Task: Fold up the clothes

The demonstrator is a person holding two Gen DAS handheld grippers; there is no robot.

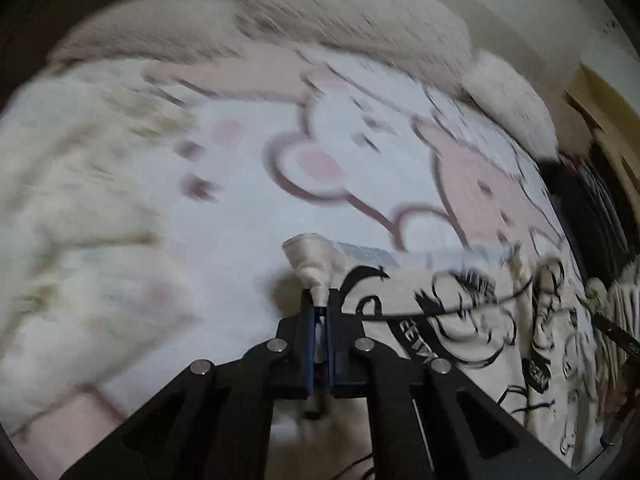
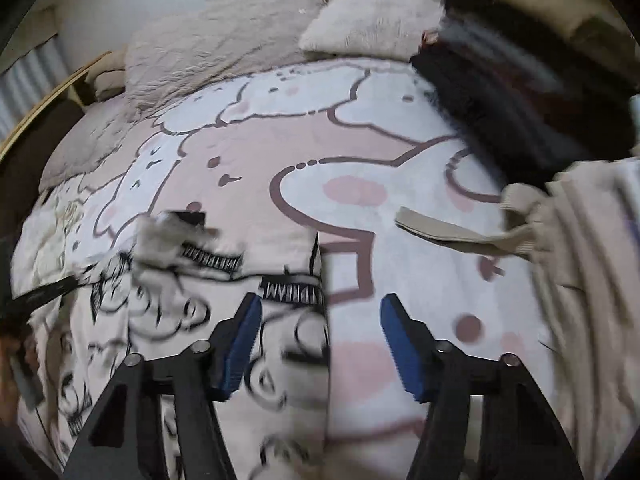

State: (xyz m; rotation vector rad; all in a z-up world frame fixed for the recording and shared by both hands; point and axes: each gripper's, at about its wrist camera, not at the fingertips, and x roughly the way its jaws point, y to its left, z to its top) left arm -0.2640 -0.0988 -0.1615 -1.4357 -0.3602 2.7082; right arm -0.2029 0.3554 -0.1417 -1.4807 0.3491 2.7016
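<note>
A cream T-shirt with black cartoon print [image 1: 472, 312] lies on the bed, to the right in the left wrist view and at lower left in the right wrist view [image 2: 168, 312]. My left gripper [image 1: 320, 300] is shut on a bunched corner of this shirt [image 1: 316, 264] and holds it up above the bedspread. My right gripper [image 2: 320, 312] is open and empty, its blue pads [image 2: 240, 344] straddling the shirt's right edge just above it. The left gripper shows blurred at the left edge of the right wrist view [image 2: 40, 296].
The pink and white cartoon bedspread [image 2: 360, 152] covers the bed. Fluffy pillows [image 2: 372, 20] lie at the head. A beige garment [image 2: 560, 240] and a dark garment [image 2: 520, 92] lie at the right. A pale fluffy cloth [image 1: 72, 220] lies left of my left gripper.
</note>
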